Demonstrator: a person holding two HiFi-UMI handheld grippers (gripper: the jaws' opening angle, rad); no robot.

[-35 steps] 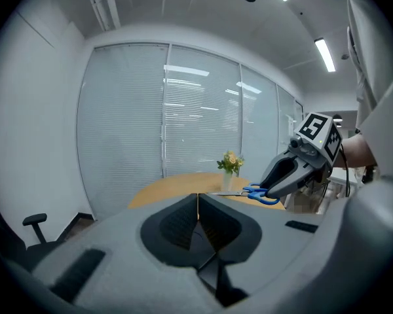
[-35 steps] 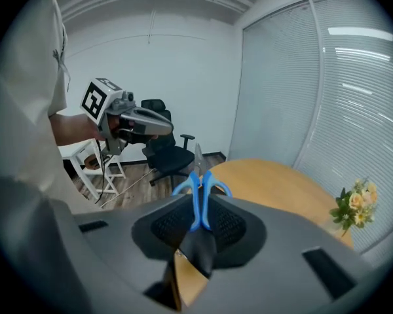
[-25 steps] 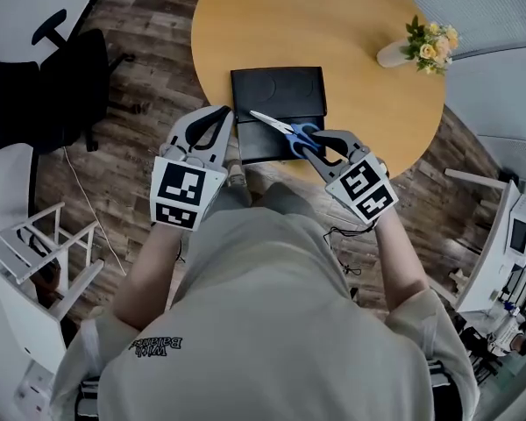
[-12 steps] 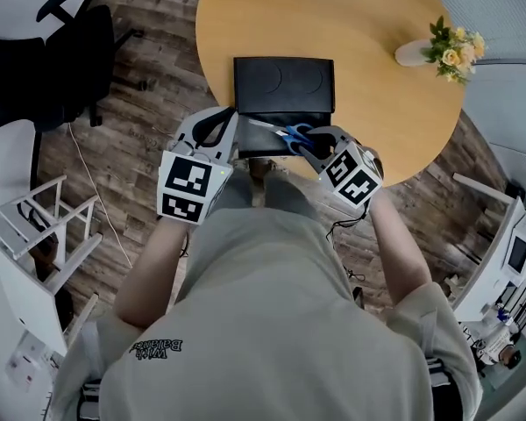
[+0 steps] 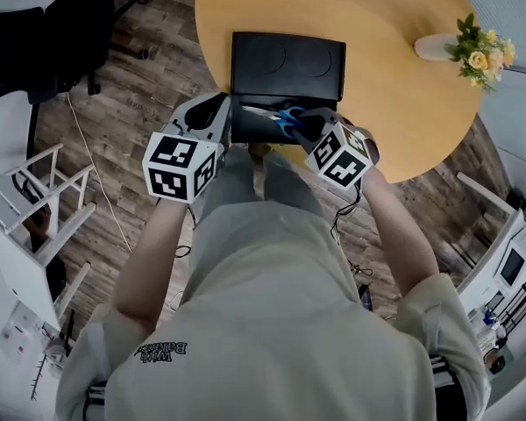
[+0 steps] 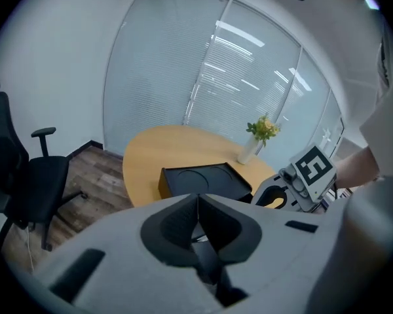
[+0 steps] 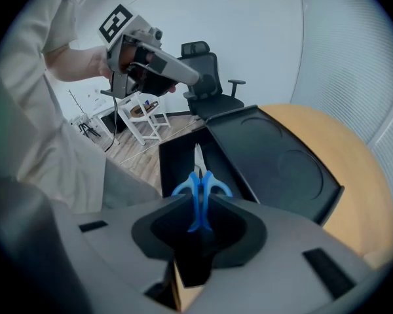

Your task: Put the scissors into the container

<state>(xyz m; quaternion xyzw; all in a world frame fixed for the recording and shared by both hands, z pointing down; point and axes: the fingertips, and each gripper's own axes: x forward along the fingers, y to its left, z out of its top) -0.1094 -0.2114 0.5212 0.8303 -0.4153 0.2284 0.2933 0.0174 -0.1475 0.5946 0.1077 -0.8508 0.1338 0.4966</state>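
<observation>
Beige shirt and forearms fill the near part of the head view. Left gripper [image 5: 212, 112] sits at 9 o'clock of the container's near half, jaws pressed together w/ nothing between them, as its own view shows [image 6: 198, 201]. Right gripper [image 5: 303, 126] is at 3 o'clock of that half, jaws clamped on the blue handles of the scissors [image 5: 276, 117]. In the right gripper view [image 7: 198, 205], the scissors [image 7: 198, 187] have their blades pointing straight away, over the open black container [image 7: 178, 154]; can't tell if they touch it. Container's near half [image 5: 256, 133] sticks out past the edge of the round wooden table [image 5: 377, 16], w/ the lid laid flat beyond. Flower vase [image 5: 438, 46] stands at approx 2 o'clock, well apart. Black office chair [image 5: 44, 24] is at 10 o'clock on the plank floor.
</observation>
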